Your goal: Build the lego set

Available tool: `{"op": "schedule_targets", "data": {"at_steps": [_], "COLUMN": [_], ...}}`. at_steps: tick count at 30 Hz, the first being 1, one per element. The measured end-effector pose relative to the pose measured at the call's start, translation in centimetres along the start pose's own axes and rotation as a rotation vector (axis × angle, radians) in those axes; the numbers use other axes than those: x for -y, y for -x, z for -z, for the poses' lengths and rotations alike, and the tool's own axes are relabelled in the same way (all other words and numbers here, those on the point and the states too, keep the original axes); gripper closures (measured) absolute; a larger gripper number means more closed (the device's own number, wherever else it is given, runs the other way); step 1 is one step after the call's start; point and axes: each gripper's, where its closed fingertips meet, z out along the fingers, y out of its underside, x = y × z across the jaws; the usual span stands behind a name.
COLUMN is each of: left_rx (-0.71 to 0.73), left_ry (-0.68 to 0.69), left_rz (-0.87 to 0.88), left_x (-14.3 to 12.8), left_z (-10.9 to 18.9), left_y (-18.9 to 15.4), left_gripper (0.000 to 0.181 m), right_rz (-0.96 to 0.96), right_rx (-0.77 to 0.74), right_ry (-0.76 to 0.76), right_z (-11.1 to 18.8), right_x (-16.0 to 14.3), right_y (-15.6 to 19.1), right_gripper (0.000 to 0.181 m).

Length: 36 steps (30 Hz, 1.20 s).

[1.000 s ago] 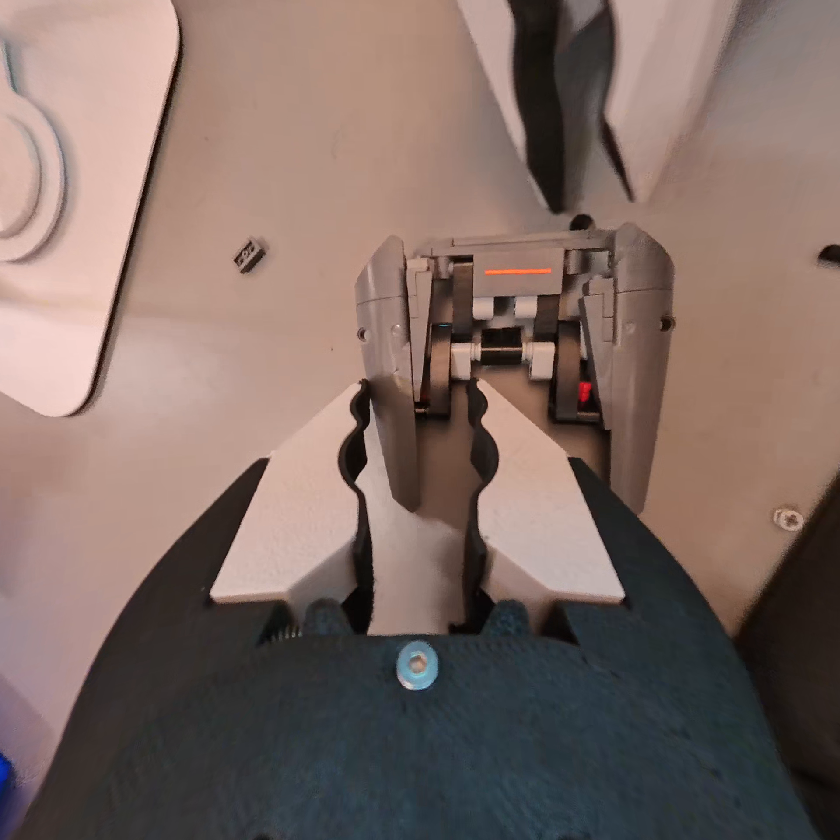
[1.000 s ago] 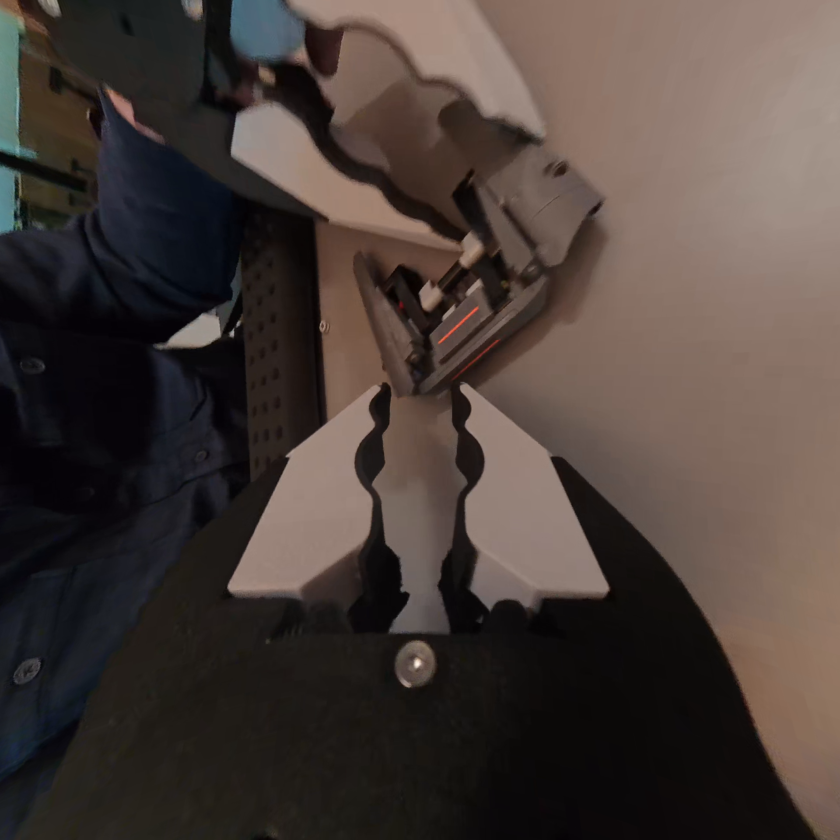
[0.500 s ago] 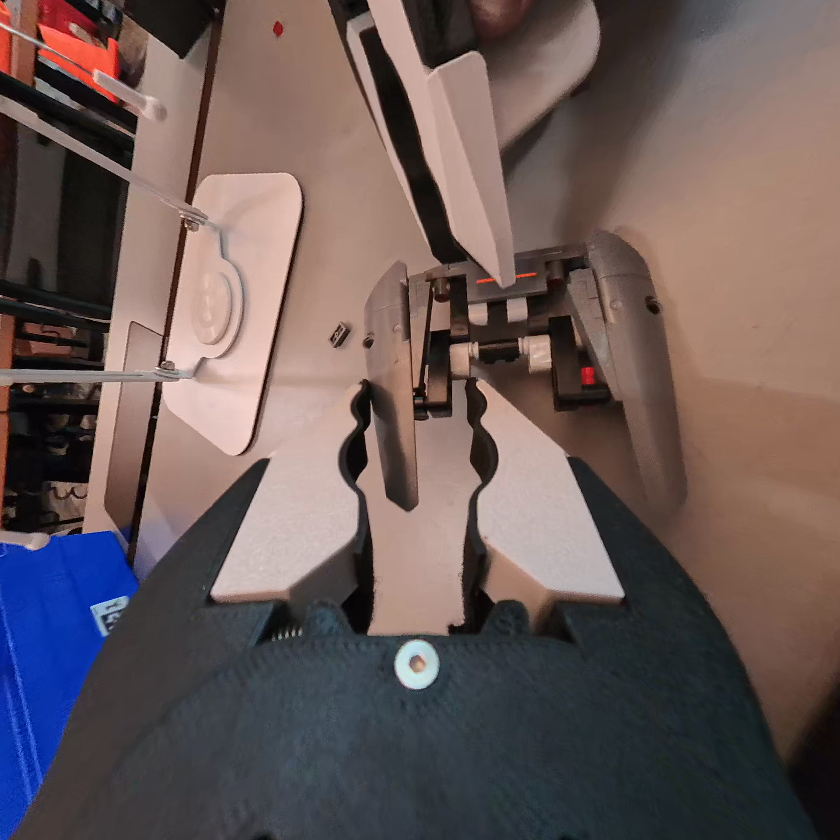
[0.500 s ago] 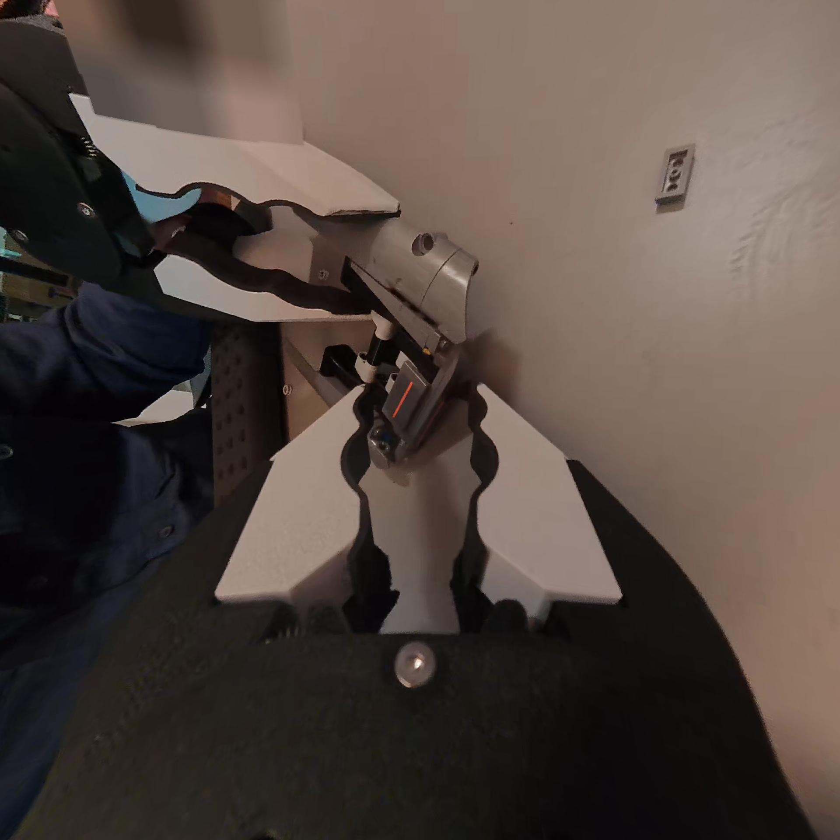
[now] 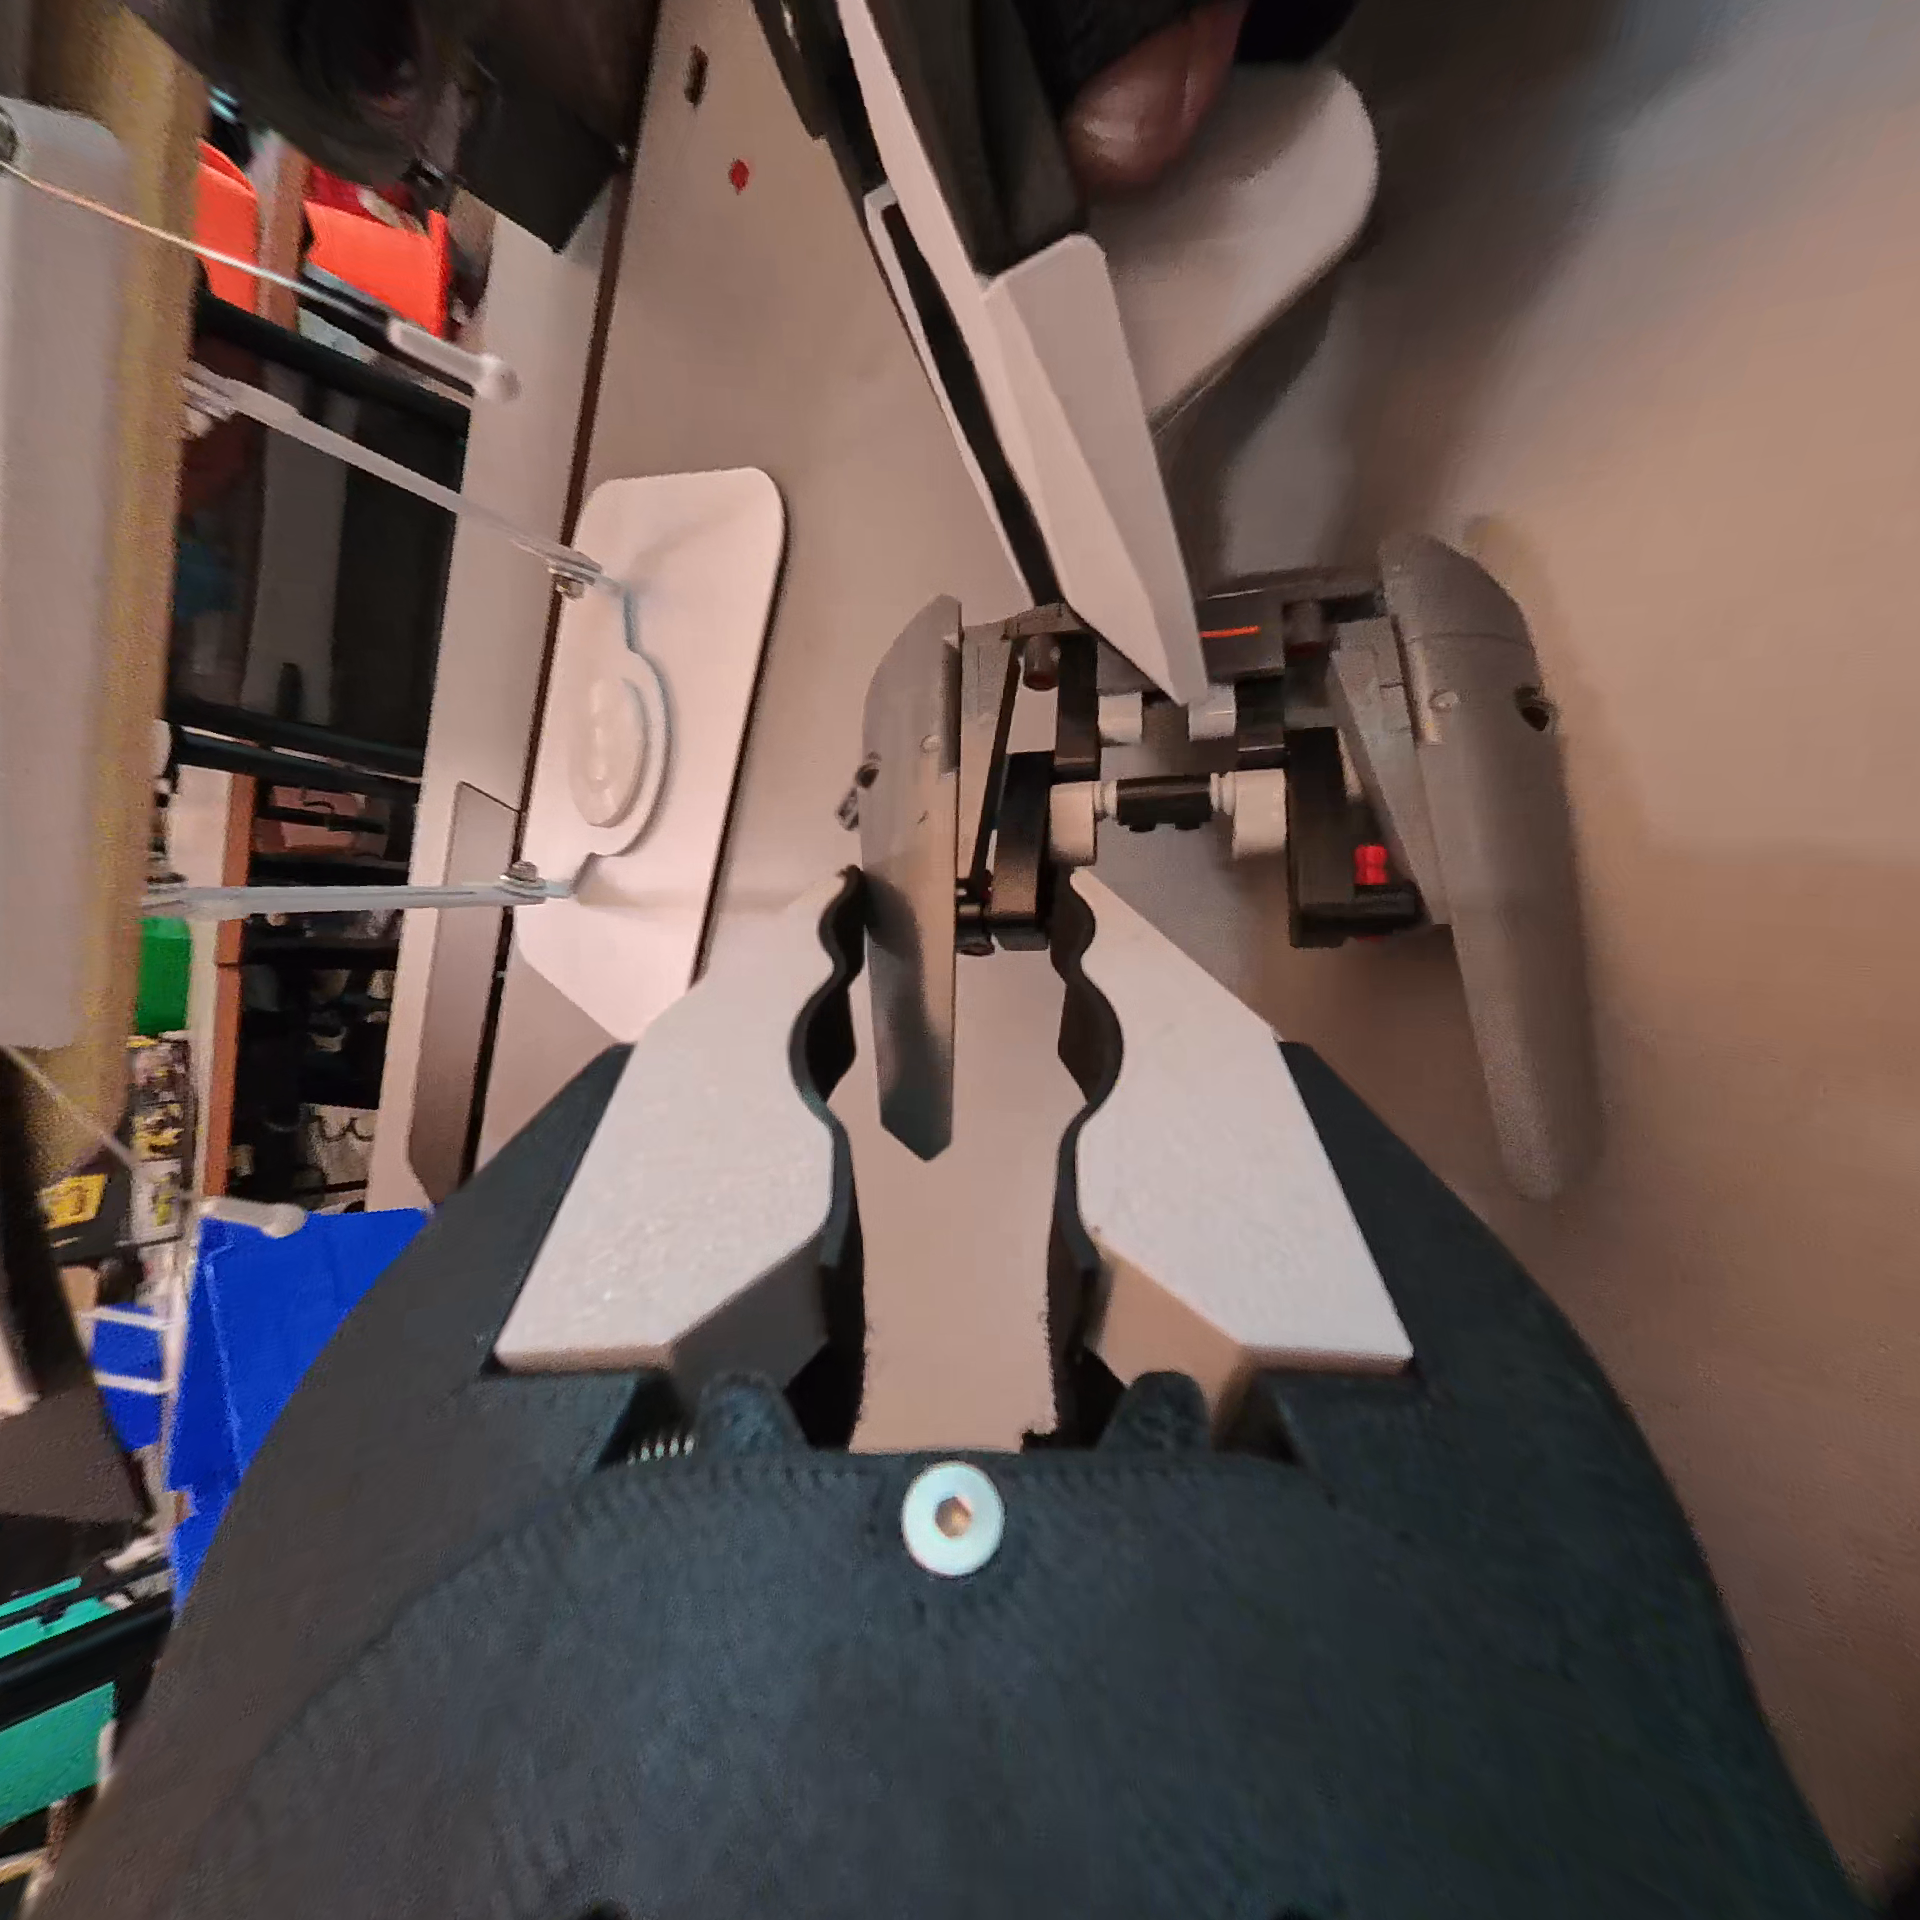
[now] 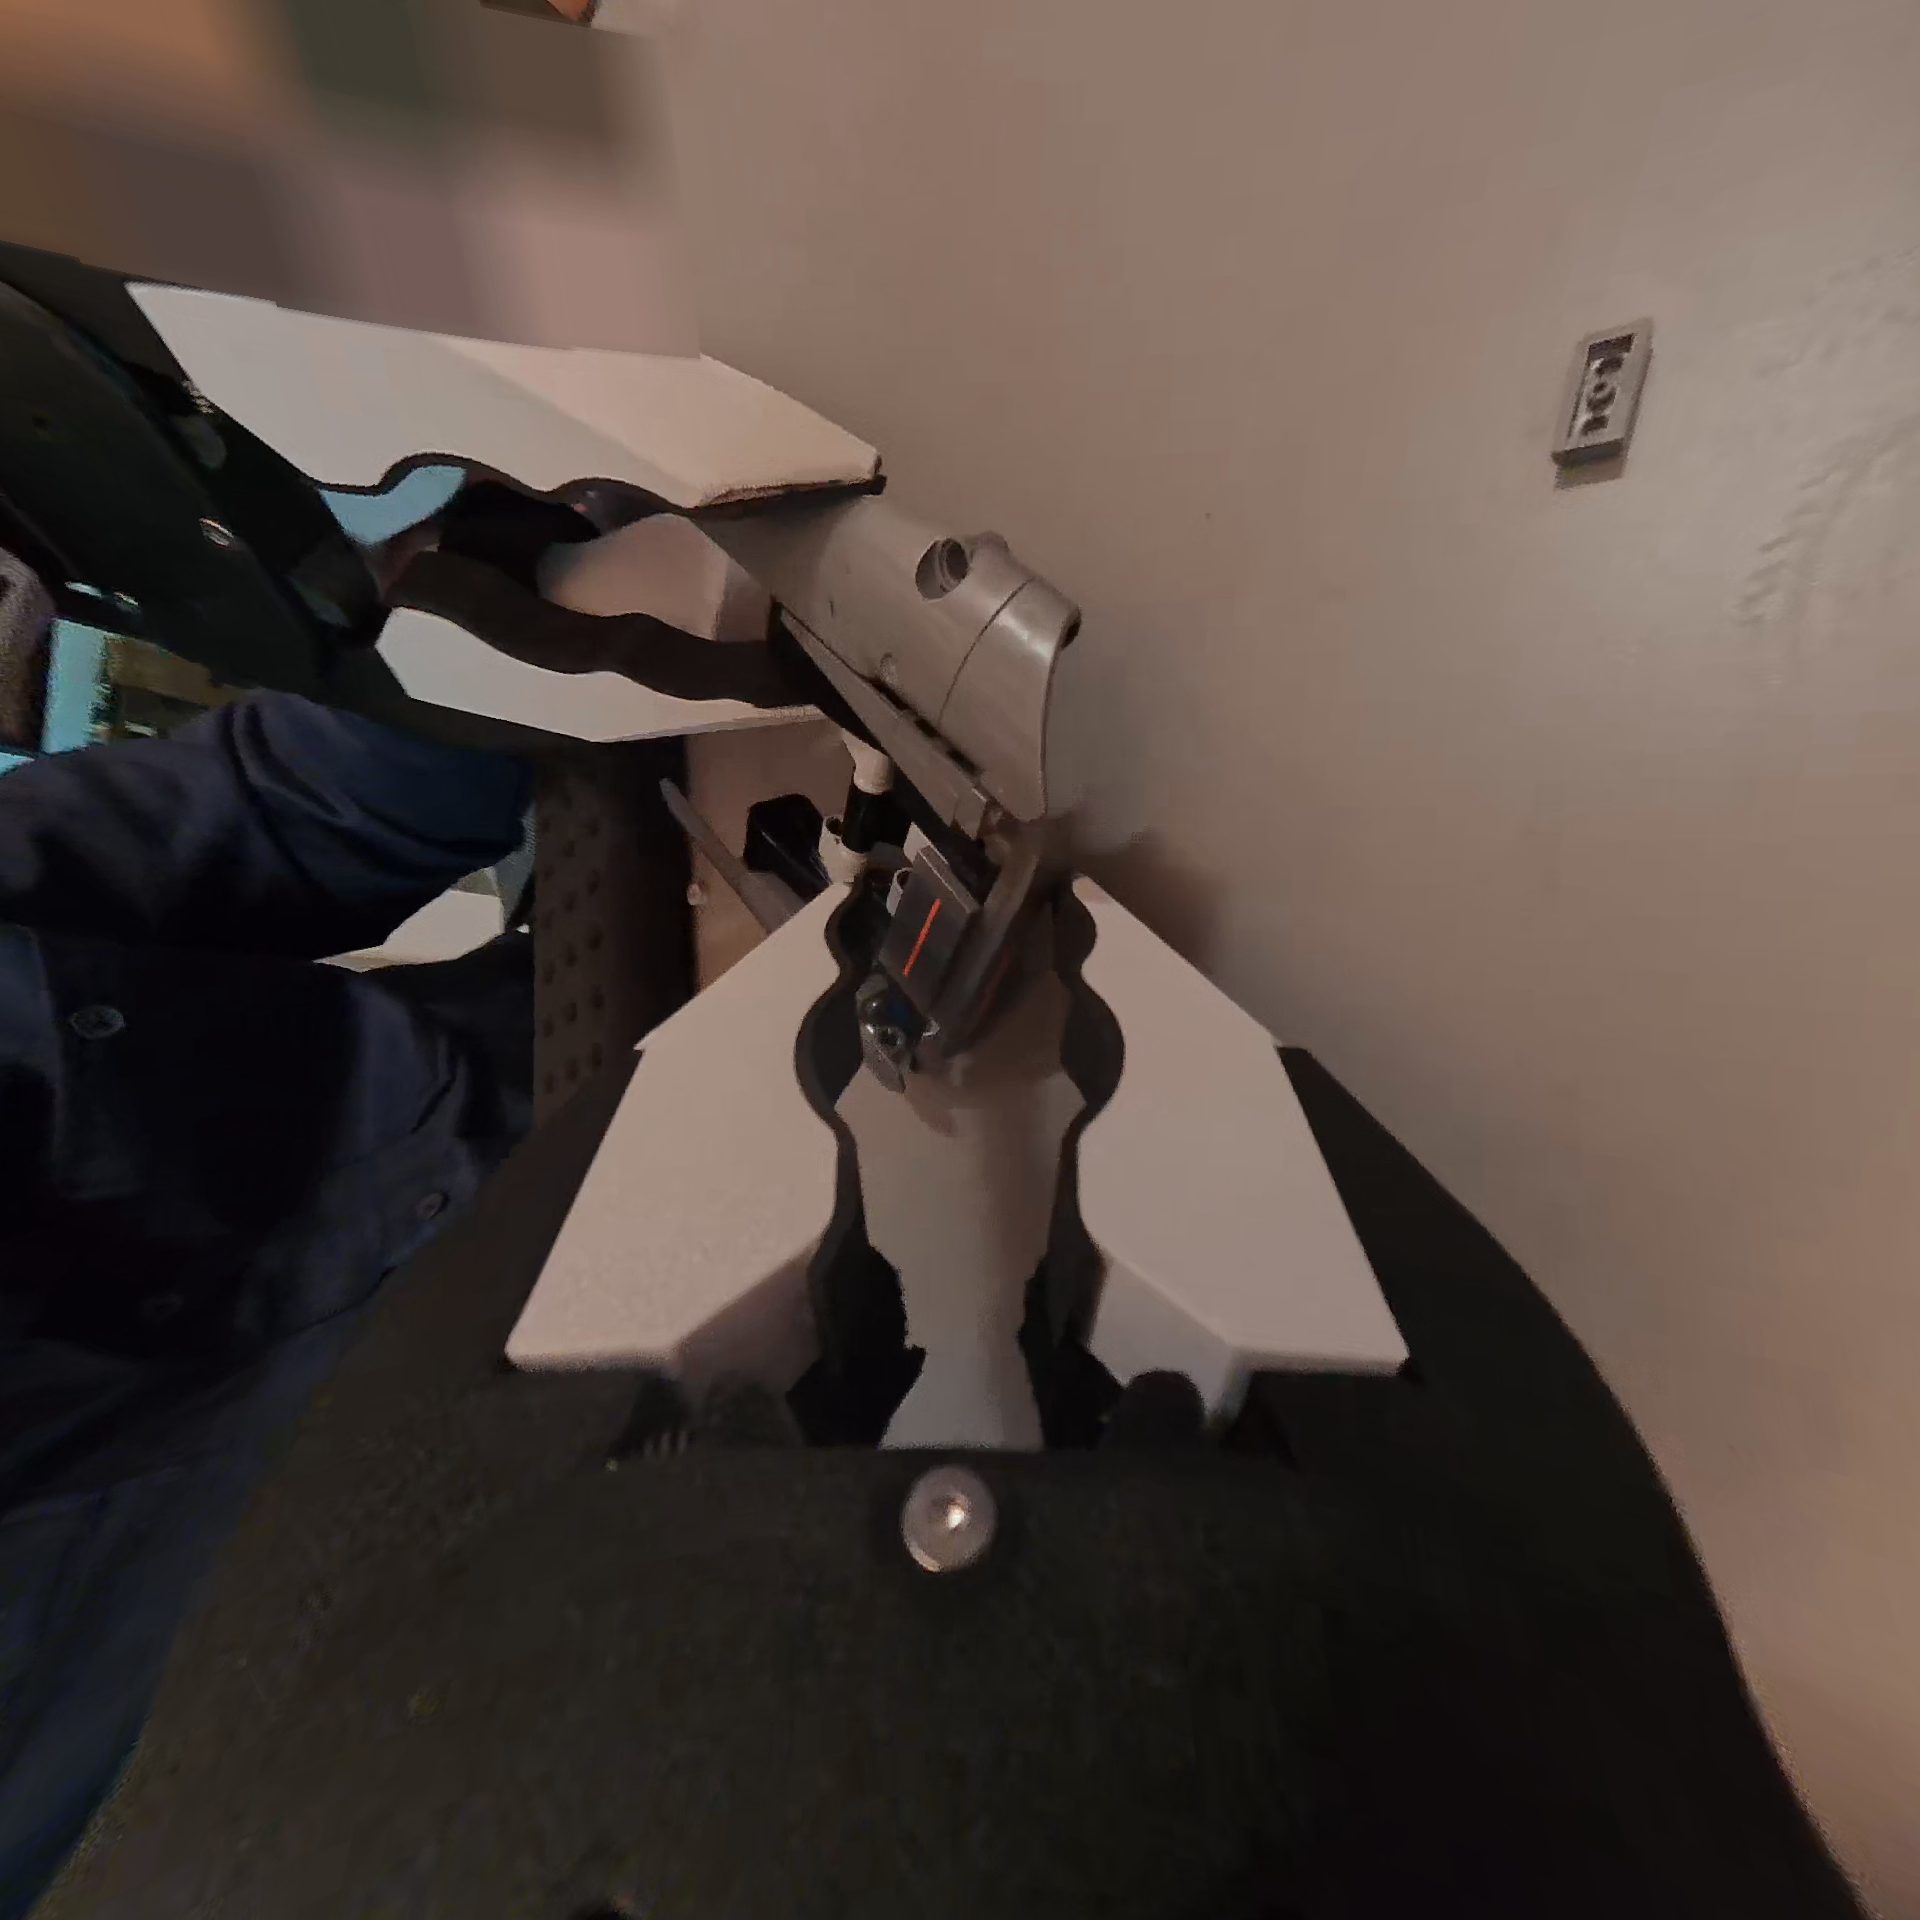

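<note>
My left gripper (image 5: 961, 914) is shut on the left grey wing panel of the lego model (image 5: 1455, 748). The model has two grey curved panels, black and white cross parts and an orange stripe, and it hangs clear of the table. In the right wrist view the left gripper (image 6: 831, 582) clamps that panel (image 6: 966, 644) from the left. My right gripper (image 6: 956, 925) straddles the model's striped end (image 6: 925, 935). I cannot tell whether it grips it. In the left wrist view its fingers (image 5: 1091, 468) reach down onto the model's top. A small grey plate (image 6: 1600, 400) lies on the table.
A white board with a round emboss (image 5: 665, 727) lies to the left, with clear rods fixed to it. A blue bin (image 5: 270, 1330) and shelves stand beyond the table edge. A person's dark blue sleeve (image 6: 260, 831) and a black perforated panel (image 6: 603, 935) are on the left. My right fingertips sit around 5 cm from my left ones.
The left gripper has turned and pulled back with the model, so more of the room shows. The right gripper opened wider and moved over the model's striped end.
</note>
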Motion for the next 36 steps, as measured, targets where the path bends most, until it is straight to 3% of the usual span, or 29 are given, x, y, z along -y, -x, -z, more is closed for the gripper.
{"op": "schedule_targets", "data": {"at_steps": [4, 13, 21, 27, 31, 36], "left_rx": [0.085, 0.241, 0.279, 0.314, 0.301, 0.307], "left_ry": [-0.036, -0.115, -0.165, -0.283, -0.332, -0.227], "left_rz": [-0.026, -0.032, 0.074, 0.231, 0.226, 0.101], "left_x": [0.8, 2.6, 2.8, 4.1, 5.8, 7.0], "left_z": [0.9, 3.4, 3.8, 6.2, 7.1, 4.2], "left_y": [1.7, 5.0, 6.8, 8.9, 8.2, 5.2], "left_gripper": [0.147, 0.148, 0.146, 0.136, 0.128, 0.106], "right_rz": [-0.009, 0.089, 0.183, 0.234, 0.23, 0.214], "right_rx": [0.086, 0.201, 0.081, -0.075, -0.09, -0.052], "right_ry": [-0.103, -0.26, -0.352, -0.51, -0.666, -0.777], "right_z": [1.4, 3.5, 4.9, 8.7, 11.1, 11.4], "right_x": [1.4, 4.0, 5.7, 7.4, 8.7, 9.3], "right_y": [1.1, 5.0, 6.3, 6.4, 6.8, 7.6], "right_gripper": [0.159, 0.163, 0.164, 0.164, 0.164, 0.164]}}
